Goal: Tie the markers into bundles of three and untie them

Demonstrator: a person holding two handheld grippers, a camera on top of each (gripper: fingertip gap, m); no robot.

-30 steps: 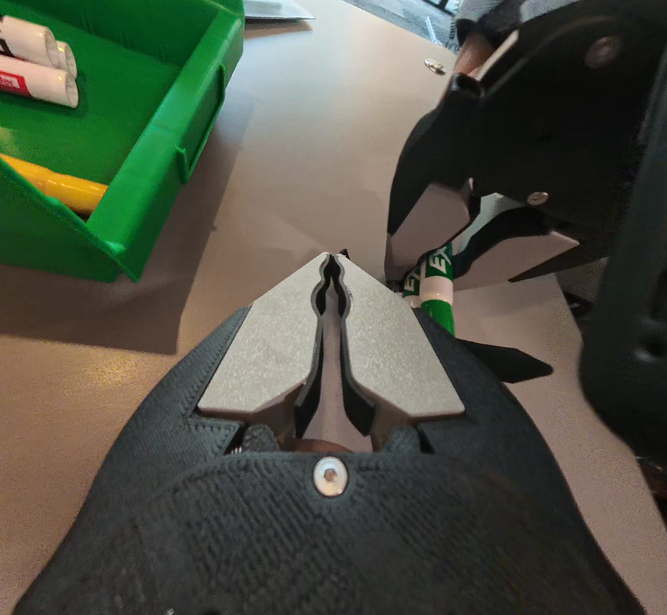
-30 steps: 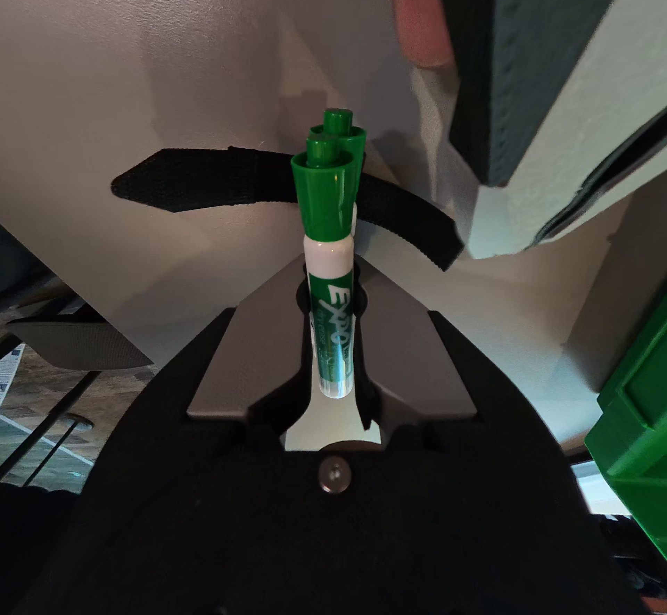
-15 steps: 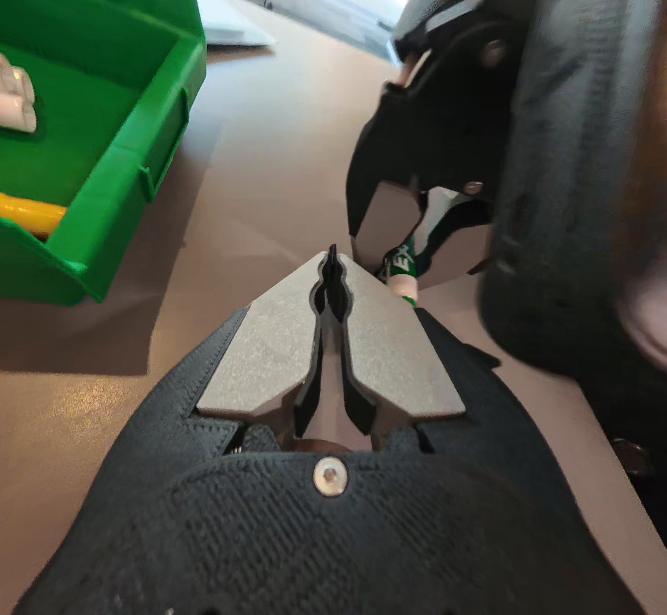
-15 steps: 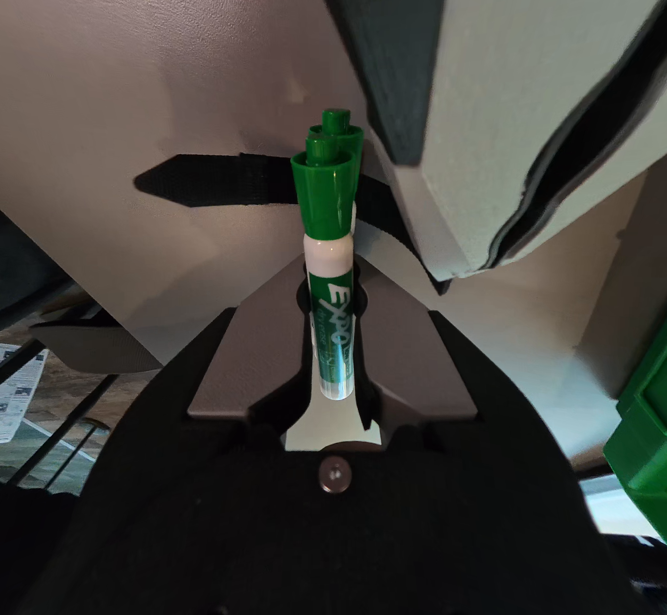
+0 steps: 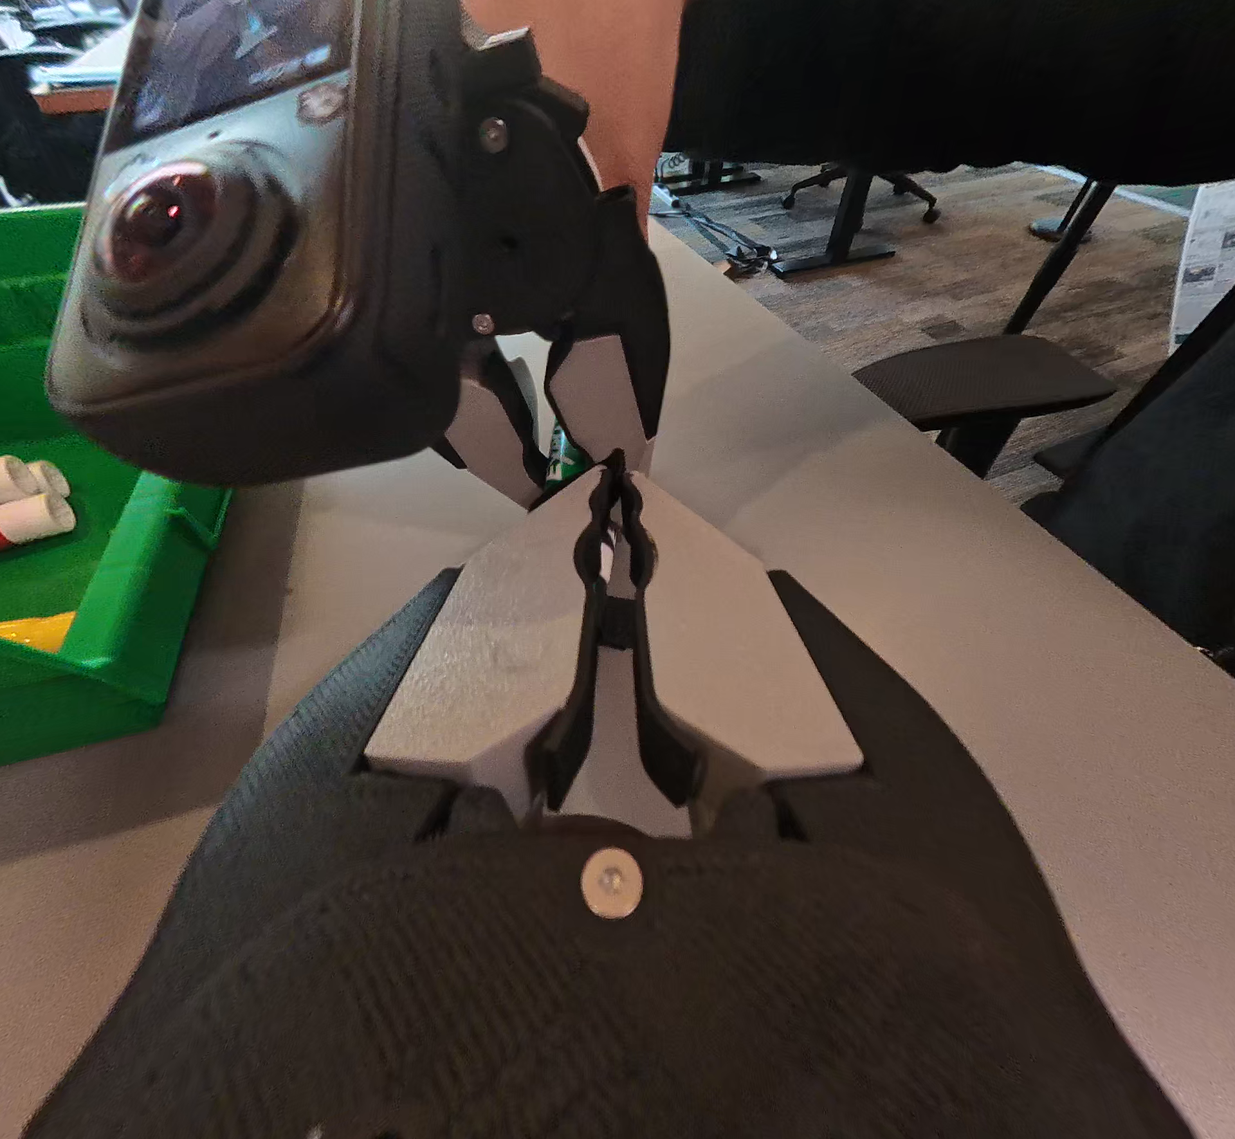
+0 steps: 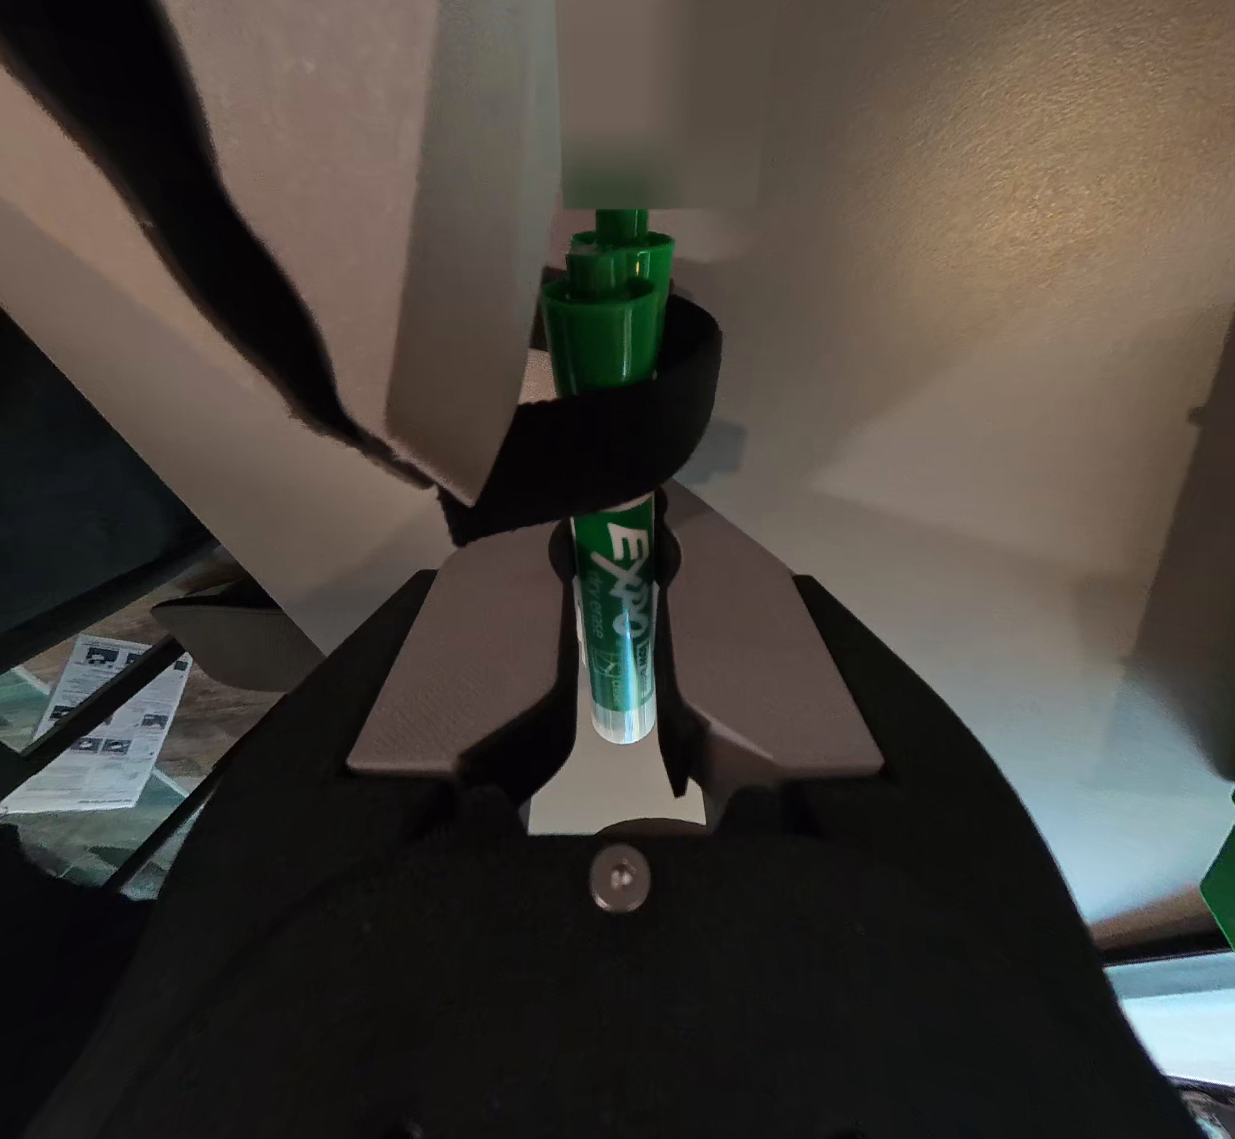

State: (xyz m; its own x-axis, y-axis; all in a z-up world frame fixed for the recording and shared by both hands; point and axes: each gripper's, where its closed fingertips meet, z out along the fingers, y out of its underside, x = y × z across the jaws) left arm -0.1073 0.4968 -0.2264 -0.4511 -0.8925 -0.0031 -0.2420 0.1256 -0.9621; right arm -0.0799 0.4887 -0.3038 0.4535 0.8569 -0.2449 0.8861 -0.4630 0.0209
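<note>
Jaws first: our right gripper (image 6: 618, 562) was clamped on the barrel of a green marker (image 6: 618, 626), both pads pressing its sides, with at least one more green marker stacked behind it; how many were in the stack we could not tell. We judged we held them end-up like that so the caps stood clear for wrapping. Our left gripper (image 5: 616, 492) was fully closed, its tips pinching the end of a black strap (image 6: 601, 439). That strap looped around the markers just below their caps and above our right fingertips, so the tying looked under way, not finished.

From the left wrist view we saw little of this: only a sliver of green marker between the right gripper's fingers, and the strap almost hidden in our own closed tips. It did show the green bin (image 5: 133, 572) on the table (image 5: 869, 505), holding white markers and something yellow. From the right wrist view the loop and the caps were plain, while the bin appeared only as a green edge at the right.
</note>
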